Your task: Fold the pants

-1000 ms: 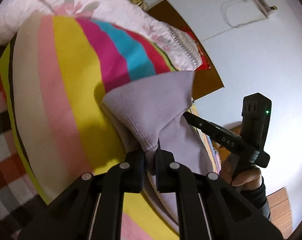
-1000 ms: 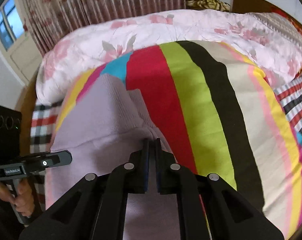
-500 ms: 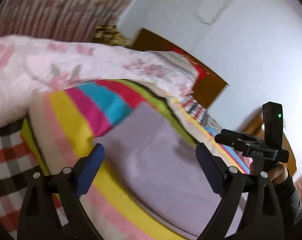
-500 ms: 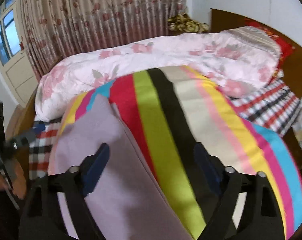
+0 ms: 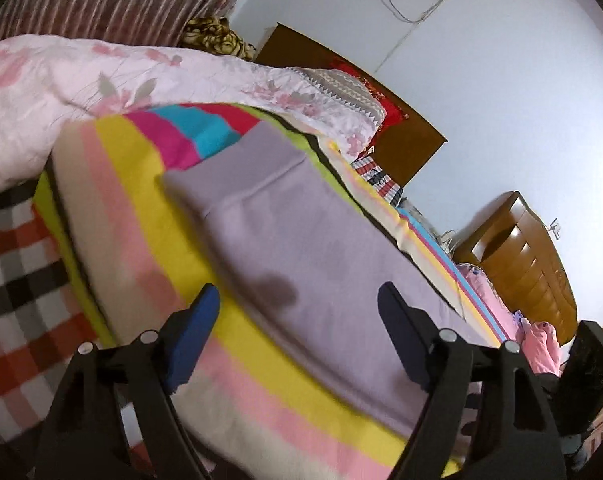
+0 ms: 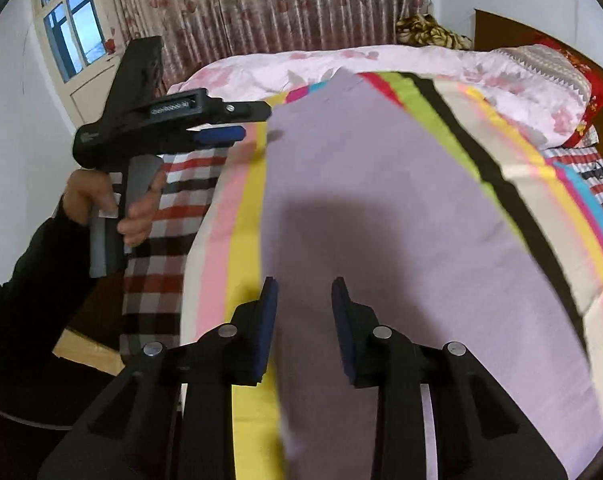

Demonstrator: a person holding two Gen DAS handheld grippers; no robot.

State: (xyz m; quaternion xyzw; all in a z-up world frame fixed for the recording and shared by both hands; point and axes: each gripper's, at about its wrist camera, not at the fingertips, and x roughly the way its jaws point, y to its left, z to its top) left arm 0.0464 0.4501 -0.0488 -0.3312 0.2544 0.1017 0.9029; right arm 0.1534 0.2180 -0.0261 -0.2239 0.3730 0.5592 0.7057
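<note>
1. The left gripper (image 5: pixel 299 300) has its jaws spread wide and holds nothing; its blue pads (image 5: pixel 193 340) hang above the near edge of the pants (image 5: pixel 301 232).
2. The right gripper (image 6: pixel 304 300) has its jaws parted by a narrower gap, also holding nothing, above the pants (image 6: pixel 381 220).
3. In the right wrist view, the left gripper (image 6: pixel 241 120) is held by the left hand (image 6: pixel 113 204) beside the far end of the pants.
4. The lilac pants lie flat in a long strip on the striped blanket (image 6: pixel 541 184), with a fold line near their far end.
5. A pink floral quilt (image 5: pixel 61 92) is heaped beyond the blanket, and a checked sheet (image 5: pixel 13 272) shows beside it.
6. A wooden dresser (image 5: pixel 529 256) stands by the wall.
</note>
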